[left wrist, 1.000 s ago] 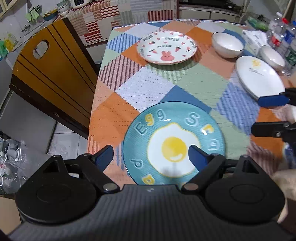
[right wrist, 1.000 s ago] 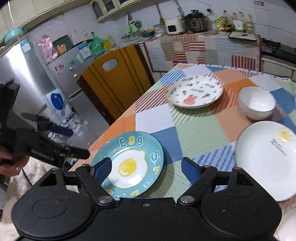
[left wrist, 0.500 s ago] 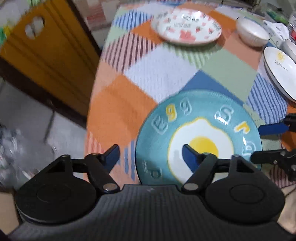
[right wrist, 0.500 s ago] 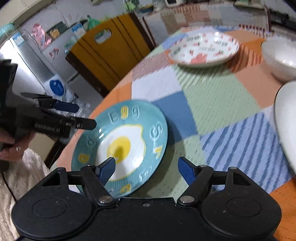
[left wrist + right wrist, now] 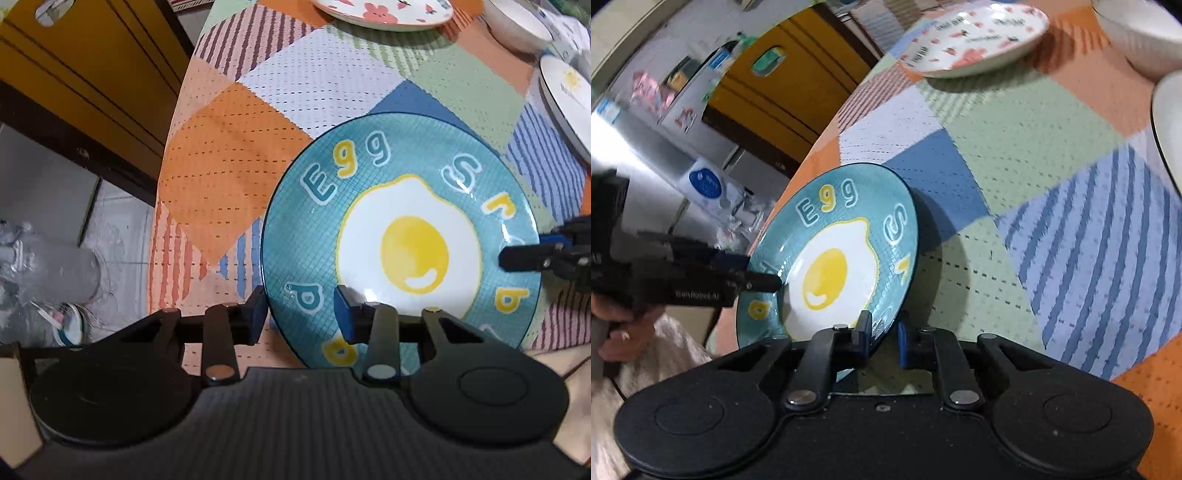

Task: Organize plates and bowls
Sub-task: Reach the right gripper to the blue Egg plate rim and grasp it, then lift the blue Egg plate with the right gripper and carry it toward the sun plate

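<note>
1. Well, the table [image 5: 229, 177] took up most of the view, covered in a patchwork cloth of orange, green, blue and striped squares.
2. Off its left edge stood a yellow wooden chair [image 5: 74, 74], back turned to the table, well apart from the dishes.
3. Near the table's front edge sat the teal egg plate [image 5: 399, 240], printed with a fried egg and raised letters spelling "Egg". Its right side looked tilted up off the cloth, throwing a dark shadow beside it.
4. Farther back lay a pink-flowered plate [image 5: 975, 37], and to the right a white plate with a sun mark [image 5: 565, 96], only partly in view.
5. A white bowl [image 5: 517, 26] stood between those two, at the far right.
6. The left gripper [image 5: 300, 315] had its blue-padded fingers straddling the teal plate's near-left rim, narrowed around it, though I couldn't swear they pinched it.
7. The right gripper [image 5: 882, 341] was clamped on the opposite rim.
</note>
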Demonstrator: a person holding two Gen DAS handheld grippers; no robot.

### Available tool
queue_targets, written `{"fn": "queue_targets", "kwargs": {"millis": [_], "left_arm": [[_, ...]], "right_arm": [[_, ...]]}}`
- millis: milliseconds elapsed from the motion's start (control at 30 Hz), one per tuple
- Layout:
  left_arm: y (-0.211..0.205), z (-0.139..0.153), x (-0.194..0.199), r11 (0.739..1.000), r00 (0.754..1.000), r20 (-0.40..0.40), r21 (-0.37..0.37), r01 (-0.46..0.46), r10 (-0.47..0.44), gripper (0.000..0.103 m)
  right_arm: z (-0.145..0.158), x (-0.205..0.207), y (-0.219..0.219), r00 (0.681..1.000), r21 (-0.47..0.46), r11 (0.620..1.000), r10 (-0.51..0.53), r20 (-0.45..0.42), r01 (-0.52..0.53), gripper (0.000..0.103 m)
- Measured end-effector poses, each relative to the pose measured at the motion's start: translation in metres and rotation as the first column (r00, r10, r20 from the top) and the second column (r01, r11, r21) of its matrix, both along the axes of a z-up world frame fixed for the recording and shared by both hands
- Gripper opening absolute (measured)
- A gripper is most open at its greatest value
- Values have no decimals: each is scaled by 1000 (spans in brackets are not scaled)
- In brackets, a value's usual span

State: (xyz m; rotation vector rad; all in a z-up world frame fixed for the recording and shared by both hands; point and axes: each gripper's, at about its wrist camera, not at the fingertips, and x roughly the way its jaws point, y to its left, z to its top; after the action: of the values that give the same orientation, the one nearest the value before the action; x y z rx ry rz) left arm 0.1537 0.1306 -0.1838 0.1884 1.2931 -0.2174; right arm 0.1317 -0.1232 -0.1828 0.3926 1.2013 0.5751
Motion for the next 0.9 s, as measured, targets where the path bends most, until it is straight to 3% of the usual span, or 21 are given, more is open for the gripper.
{"fn": "queue_targets", "kwargs": {"millis": [367, 467, 633, 900], "left_arm": [[23, 4, 9, 981, 994, -34, -162, -106, 102, 38], [22, 13, 6, 979, 995, 13, -182, -92, 95, 38], [-2, 34, -2, 990, 987, 159, -139, 9, 13, 38], [-35, 52, 28, 979, 984, 178, -203, 34, 3, 38]], "right_arm": [[-3, 0, -1, 1000, 29, 1000, -6, 5, 6, 17], [0, -1, -4, 1000, 46, 999, -14, 7, 13, 18], [14, 3, -16, 999, 56, 998, -29, 30, 27, 18], [49, 22, -47, 996, -9, 1000, -16, 82, 17, 19]]}}
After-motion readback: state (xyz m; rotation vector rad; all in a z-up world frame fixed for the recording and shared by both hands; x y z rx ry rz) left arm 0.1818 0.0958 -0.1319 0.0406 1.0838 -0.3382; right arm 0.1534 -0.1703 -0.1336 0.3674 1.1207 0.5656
